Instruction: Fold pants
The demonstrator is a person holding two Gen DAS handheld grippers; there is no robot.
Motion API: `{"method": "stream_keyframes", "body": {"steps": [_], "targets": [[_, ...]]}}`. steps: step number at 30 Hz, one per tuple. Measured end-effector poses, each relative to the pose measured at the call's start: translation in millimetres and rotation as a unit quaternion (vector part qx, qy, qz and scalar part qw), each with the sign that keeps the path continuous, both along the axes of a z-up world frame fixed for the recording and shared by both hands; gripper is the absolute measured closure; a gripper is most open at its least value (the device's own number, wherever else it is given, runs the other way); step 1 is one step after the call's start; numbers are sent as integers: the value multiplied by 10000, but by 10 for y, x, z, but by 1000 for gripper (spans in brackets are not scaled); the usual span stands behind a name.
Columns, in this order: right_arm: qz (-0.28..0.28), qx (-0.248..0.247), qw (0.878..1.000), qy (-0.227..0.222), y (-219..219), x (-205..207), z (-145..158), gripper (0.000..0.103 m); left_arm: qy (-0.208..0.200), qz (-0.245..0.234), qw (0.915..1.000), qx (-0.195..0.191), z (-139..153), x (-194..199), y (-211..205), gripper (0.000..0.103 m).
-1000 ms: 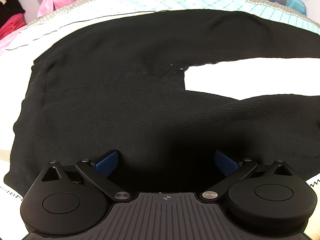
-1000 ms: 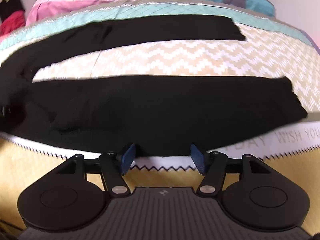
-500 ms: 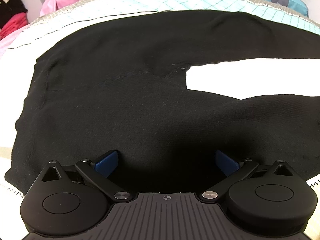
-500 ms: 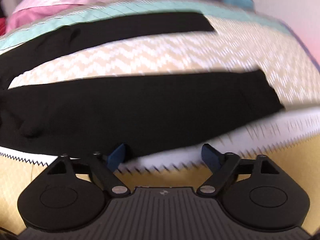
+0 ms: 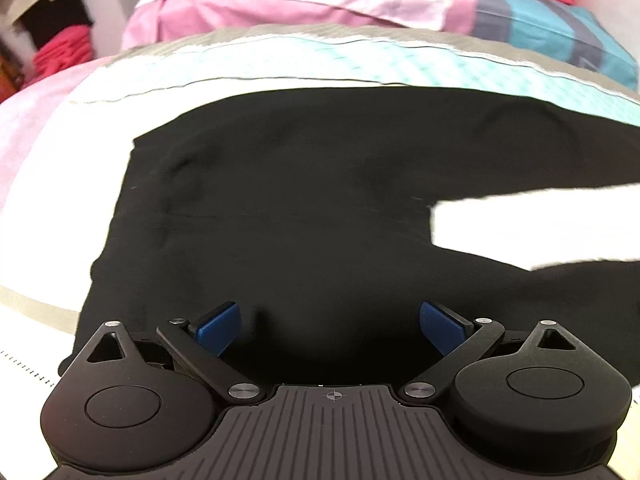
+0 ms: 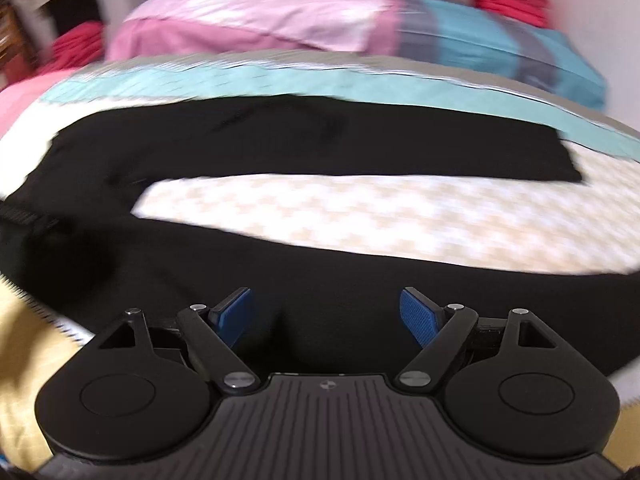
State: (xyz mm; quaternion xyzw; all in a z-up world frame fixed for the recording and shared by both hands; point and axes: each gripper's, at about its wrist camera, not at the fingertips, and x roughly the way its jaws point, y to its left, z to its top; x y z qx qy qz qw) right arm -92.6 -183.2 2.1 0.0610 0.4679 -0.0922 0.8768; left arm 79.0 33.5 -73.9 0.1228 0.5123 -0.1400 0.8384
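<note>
Black pants (image 5: 320, 200) lie flat on the bed, waist to the left and legs running right. My left gripper (image 5: 330, 316) hovers open over the near part of the seat, nothing pinched between its blue pads (image 5: 220, 326). In the right wrist view the far leg (image 6: 360, 148) and near leg (image 6: 360, 280) spread apart, with patterned bedspread (image 6: 400, 216) showing between them. My right gripper (image 6: 326, 308) sits wide over the near leg; its jaws are closing slightly, with cloth below them but no fold gripped.
A pink quilt (image 5: 280, 4) and a blue striped pillow (image 5: 560, 36) lie at the head of the bed. Red folded clothes (image 5: 60, 54) sit at far left. A yellow band (image 6: 24, 340) of the spread edges the near side.
My right gripper opened wider and swung left along the near leg toward the crotch. The left gripper drew back and up, so more of the waist and pillows shows.
</note>
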Motion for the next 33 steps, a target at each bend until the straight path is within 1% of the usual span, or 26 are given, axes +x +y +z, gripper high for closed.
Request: {"method": "stream_keyframes", "body": {"steps": [1, 2, 4, 6, 7, 9, 11, 12, 14, 17, 18, 21, 23, 26, 27, 28, 31, 33], "targets": [[185, -13, 9998, 54, 117, 59, -38, 20, 38, 36, 10000, 68, -48, 46, 22, 0], [336, -45, 9993, 141, 224, 91, -90, 20, 120, 94, 9996, 233, -129, 91, 56, 0], [513, -99, 9976, 459, 369, 120, -187, 20, 254, 177, 9987, 410, -255, 125, 141, 0], [584, -100, 9953, 763, 381, 64, -310, 19, 160, 106, 9993, 319, -264, 60, 276, 0], [632, -109, 9957, 676, 365, -13, -299, 18, 129, 47, 9992, 385, -254, 22, 321, 0], [744, -89, 9940, 793, 320, -116, -279, 17, 59, -10, 9990, 447, -235, -45, 442, 0], [838, -254, 9921, 897, 320, -144, -241, 17, 106, 23, 9993, 355, -198, -68, 578, 0], [838, -283, 9923, 873, 340, -155, -192, 18, 98, 60, 9994, 322, -162, -73, 621, 0], [850, -165, 9939, 683, 423, -196, -83, 18, -4, 104, 9995, 301, -71, -73, 668, 0], [936, -87, 9949, 358, 559, -54, -5, 18, -193, 196, 9995, 147, 74, -42, 677, 0], [979, -66, 9947, 312, 622, -14, -3, 18, -226, 204, 9995, 82, 103, -20, 663, 0], [1206, 4, 9925, 204, 842, 119, -50, 18, -258, 219, 9994, 25, 109, 35, 586, 0], [1420, 6, 9897, 179, 988, 172, -101, 17, -228, 223, 9995, 75, 38, 69, 539, 0], [1620, 62, 9861, 366, 1131, 175, -227, 18, 80, 299, 9992, 260, -177, 135, 558, 0], [1623, 105, 9852, 534, 1143, 176, -296, 17, 90, 297, 9992, 234, -206, 127, 597, 0], [1617, 153, 9840, 735, 1143, 171, -362, 17, 7, 239, 9996, 150, -203, 94, 635, 0], [1701, 172, 9823, 760, 1137, 88, -348, 16, -54, 60, 9997, 240, -168, 20, 690, 0], [1728, 208, 9816, 789, 1118, 58, -333, 16, -56, 26, 9996, 257, -159, -4, 741, 0]]}}
